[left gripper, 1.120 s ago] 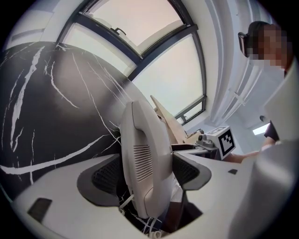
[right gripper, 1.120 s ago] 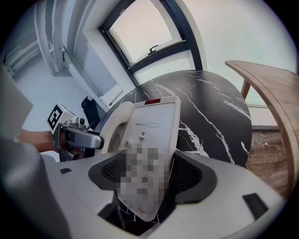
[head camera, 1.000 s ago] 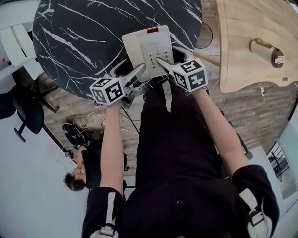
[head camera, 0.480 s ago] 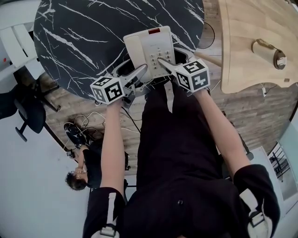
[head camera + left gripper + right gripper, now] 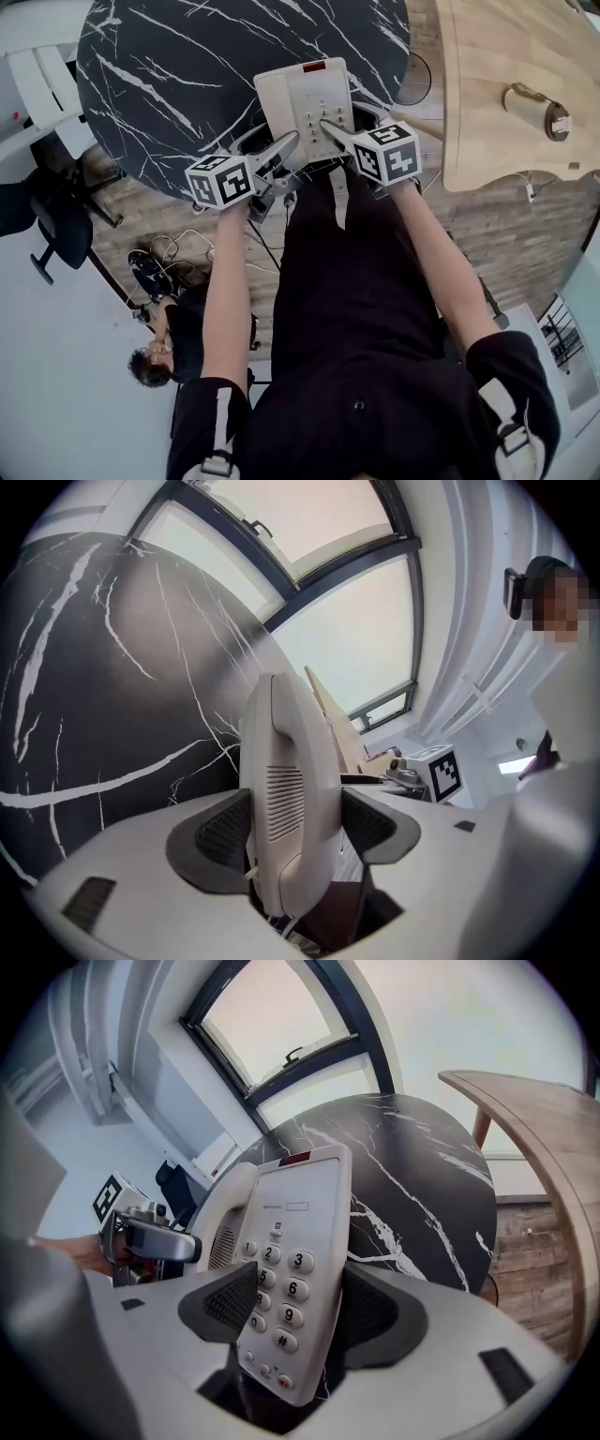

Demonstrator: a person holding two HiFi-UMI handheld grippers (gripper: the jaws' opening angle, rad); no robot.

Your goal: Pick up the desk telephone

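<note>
The left gripper's [image 5: 295, 827] jaws were closing on the handset [image 5: 289, 752], pads meeting its sides. The right gripper [image 5: 300, 1309] clenched the desk telephone [image 5: 302, 1206] across its keypad, at the black marble table's [image 5: 178, 84] near edge, upper centre of the head view.

Bright, even daylight comes through the windows [image 5: 347, 639], which wash out almost white. Both gripper views bend strongly toward dark, rounded corners.
</note>
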